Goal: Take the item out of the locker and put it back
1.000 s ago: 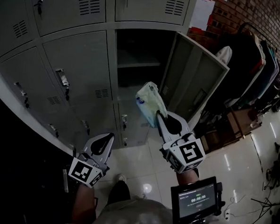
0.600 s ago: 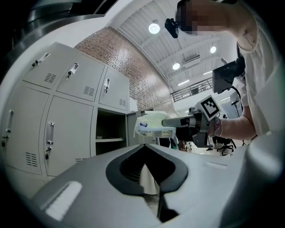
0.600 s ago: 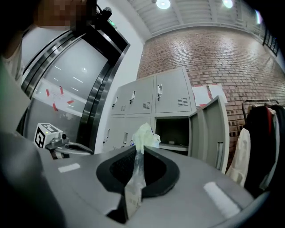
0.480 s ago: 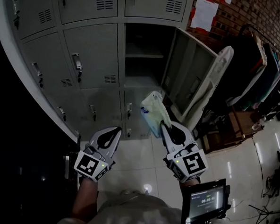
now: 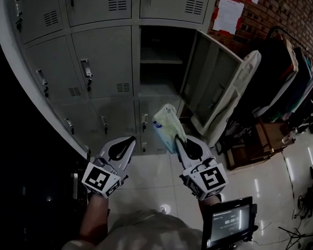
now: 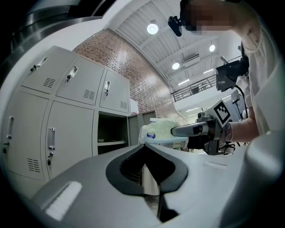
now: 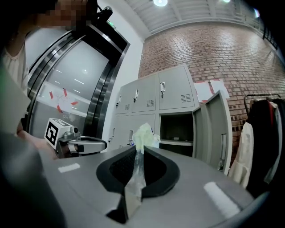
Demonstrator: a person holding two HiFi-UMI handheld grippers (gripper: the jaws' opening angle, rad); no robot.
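Bag point(image 5: 168, 129) hangs outside the locker point(image 5: 159, 69), its plastic edge pinched in the right gripper's point(image 5: 180, 143) clenched fingers, just left of the open door's point(image 5: 214, 86) free edge. Left gripper point(image 5: 128, 143) alongside, fingers clenched on nothing; bare floor point(image 5: 153, 174) below both.

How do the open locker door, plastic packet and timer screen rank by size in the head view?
Largest: open locker door.
Then plastic packet and timer screen, about alike; screen is nearer, so unranked.
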